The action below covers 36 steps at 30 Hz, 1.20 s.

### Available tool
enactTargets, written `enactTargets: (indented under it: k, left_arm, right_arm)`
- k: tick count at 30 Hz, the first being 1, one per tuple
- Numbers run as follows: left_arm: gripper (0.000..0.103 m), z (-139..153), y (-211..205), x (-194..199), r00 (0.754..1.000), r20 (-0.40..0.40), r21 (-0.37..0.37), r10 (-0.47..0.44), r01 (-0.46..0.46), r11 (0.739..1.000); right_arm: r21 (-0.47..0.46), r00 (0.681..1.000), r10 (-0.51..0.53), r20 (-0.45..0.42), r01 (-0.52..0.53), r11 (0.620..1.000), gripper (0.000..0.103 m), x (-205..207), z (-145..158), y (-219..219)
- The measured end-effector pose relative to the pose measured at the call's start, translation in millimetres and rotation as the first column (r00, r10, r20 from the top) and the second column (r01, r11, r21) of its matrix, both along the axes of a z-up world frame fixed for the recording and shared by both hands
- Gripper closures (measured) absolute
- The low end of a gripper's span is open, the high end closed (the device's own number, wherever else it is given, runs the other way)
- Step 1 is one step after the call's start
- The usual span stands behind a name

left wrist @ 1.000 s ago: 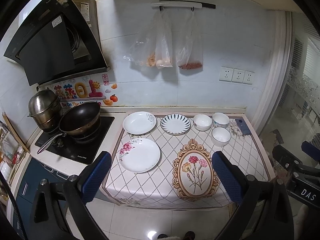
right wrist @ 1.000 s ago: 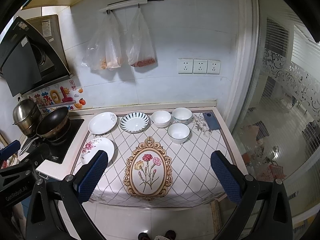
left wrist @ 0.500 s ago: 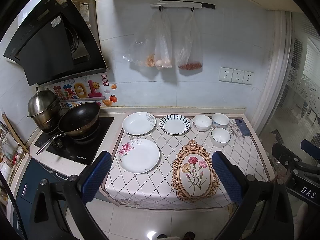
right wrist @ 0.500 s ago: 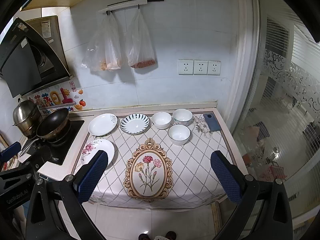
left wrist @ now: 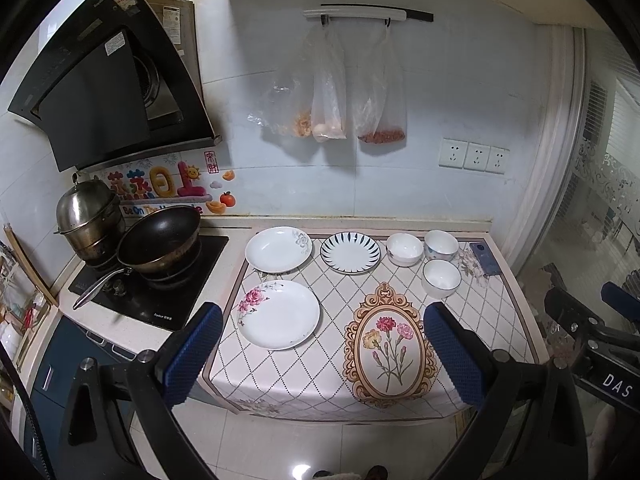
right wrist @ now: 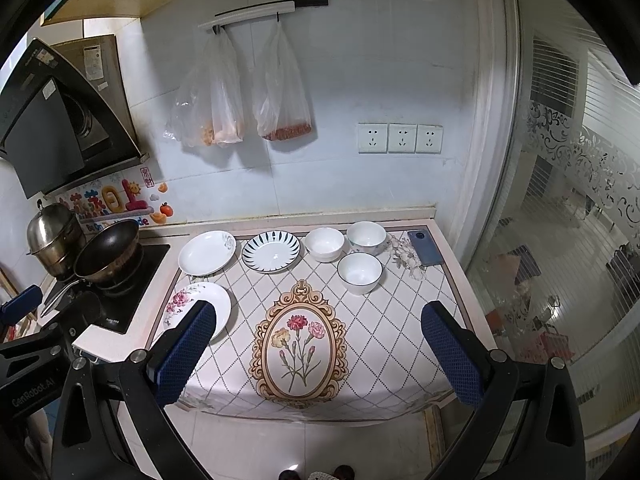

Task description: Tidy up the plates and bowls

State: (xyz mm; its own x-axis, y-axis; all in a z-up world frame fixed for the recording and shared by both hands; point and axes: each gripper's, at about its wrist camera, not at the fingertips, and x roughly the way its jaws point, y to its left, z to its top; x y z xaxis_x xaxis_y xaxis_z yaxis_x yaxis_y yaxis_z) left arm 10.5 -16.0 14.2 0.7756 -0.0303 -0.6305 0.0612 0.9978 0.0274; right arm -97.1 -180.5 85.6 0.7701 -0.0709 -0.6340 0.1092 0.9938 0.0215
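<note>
Left gripper [left wrist: 320,354] and right gripper [right wrist: 318,354]: jaws wide, holding nothing, above the surface's [left wrist: 496,308] front edge. Three plates [left wrist: 279,314] lie left; three bowls [left wrist: 441,279] stand right, near the back.

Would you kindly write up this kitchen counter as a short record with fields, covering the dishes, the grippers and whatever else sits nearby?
plates: three, unstacked; pink-flower plate nearest, grey-flower plate and blue-striped plate behind it
bowls: three, apart; back-left bowl, back-right bowl, front bowl
surface: patterned cloth on the counter
left gripper: open, holding nothing, short of the counter
right gripper: open, holding nothing, short of the counter
also there: phone beside the bowls; wok and steel pot on the hob
</note>
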Motion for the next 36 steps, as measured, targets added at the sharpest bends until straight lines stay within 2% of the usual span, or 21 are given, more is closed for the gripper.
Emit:
enactTargets:
  k: [30,33,36]
  left_arm:
    - [0.0,-3.6,9.9,-3.3,1.0,0.001,-0.022,-0.013,0.013,1.0]
    - [0.0,-7.7,18.4,1.0,1.0,-0.003,-0.037,-0.02,0.02,0.999]
    - [0.0,-19.8,44.2,20.3,1.0,-0.015,-0.058,0.004,-0.005,0.998]
  right_arm:
    - [-0.001,1.0,0.01,-0.015,-0.01,1.0,0.0,1.1,-1.7,7.7]
    - [0.01,1.0,0.018,-0.021,-0.017,1.0,0.0,4.5,-4.1,12.1]
    - [0.069,0.998,0.037,-0.043,-0.034,0.997,0.0,16.3,-16.7,15.4]
